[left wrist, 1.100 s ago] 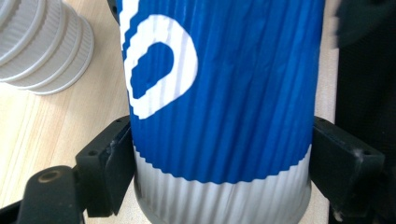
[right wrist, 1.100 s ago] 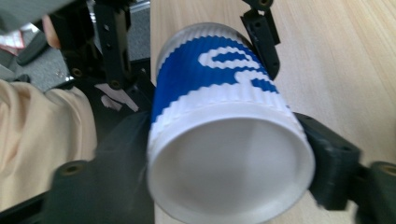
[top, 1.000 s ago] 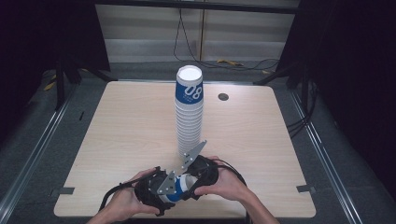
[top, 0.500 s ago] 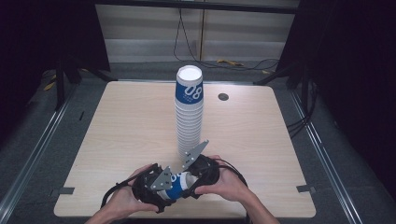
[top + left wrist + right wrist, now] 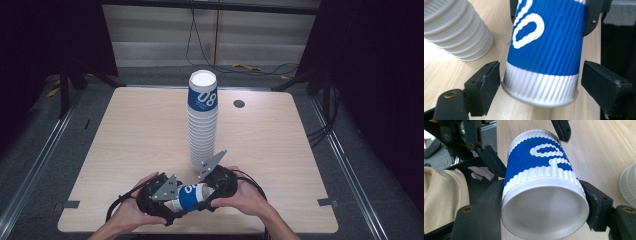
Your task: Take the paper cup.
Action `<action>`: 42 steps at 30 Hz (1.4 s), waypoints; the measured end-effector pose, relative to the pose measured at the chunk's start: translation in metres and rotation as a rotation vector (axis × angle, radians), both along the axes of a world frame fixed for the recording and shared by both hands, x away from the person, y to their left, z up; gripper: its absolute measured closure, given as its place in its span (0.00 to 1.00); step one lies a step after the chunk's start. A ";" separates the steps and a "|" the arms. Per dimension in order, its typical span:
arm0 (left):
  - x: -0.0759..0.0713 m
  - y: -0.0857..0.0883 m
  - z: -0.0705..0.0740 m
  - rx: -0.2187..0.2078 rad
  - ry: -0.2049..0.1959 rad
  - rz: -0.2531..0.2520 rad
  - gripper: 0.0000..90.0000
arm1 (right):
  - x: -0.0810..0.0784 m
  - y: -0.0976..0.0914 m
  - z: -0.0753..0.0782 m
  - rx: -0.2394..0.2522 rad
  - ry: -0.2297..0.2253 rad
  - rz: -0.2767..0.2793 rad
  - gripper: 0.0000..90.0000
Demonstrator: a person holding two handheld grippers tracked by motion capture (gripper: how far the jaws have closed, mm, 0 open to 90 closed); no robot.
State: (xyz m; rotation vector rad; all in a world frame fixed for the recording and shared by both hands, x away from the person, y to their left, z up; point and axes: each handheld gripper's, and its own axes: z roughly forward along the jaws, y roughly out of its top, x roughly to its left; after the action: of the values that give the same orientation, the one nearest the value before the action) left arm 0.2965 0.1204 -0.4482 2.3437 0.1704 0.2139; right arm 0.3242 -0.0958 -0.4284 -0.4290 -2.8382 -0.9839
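Right gripper view: right tongs (image 5: 544, 217) pinch the blue-and-white paper cup (image 5: 541, 185) at its rim end; left tongs (image 5: 541, 82) stand spread around its base, above the table (image 5: 125, 130) beside the cup stack (image 5: 202, 120).

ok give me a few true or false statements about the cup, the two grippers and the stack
1. The right gripper is shut on the rim end of the blue and white paper cup. True.
2. The left gripper clamps the cup's base. False: its jaws stand open on either side of the base, with gaps showing.
3. The held cup stands upright on the table. False: it lies on its side between the two grippers.
4. A tall stack of paper cups stands on the table beyond the hands. True.
5. The top cup of the stack is plain white. False: it carries a blue band with white figures.
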 end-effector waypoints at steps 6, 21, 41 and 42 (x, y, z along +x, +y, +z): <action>0.002 0.006 0.004 -0.093 0.011 0.020 0.18 | -0.001 -0.008 0.001 0.025 -0.006 -0.035 0.31; 0.005 0.022 0.018 -0.318 0.053 0.078 0.18 | -0.007 -0.037 -0.005 0.244 -0.017 -0.164 0.31; 0.009 0.033 0.022 -0.462 0.074 0.108 0.17 | -0.014 -0.042 -0.021 0.459 -0.027 -0.183 0.31; 0.009 0.033 0.022 -0.465 0.074 0.110 0.17 | -0.014 -0.042 -0.022 0.469 -0.032 -0.183 0.31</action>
State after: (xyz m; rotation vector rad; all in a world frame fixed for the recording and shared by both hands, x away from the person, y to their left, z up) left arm 0.3050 0.1533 -0.4258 1.8824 0.3469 0.1239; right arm 0.3105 -0.1375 -0.4502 -0.6243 -2.5036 -1.6458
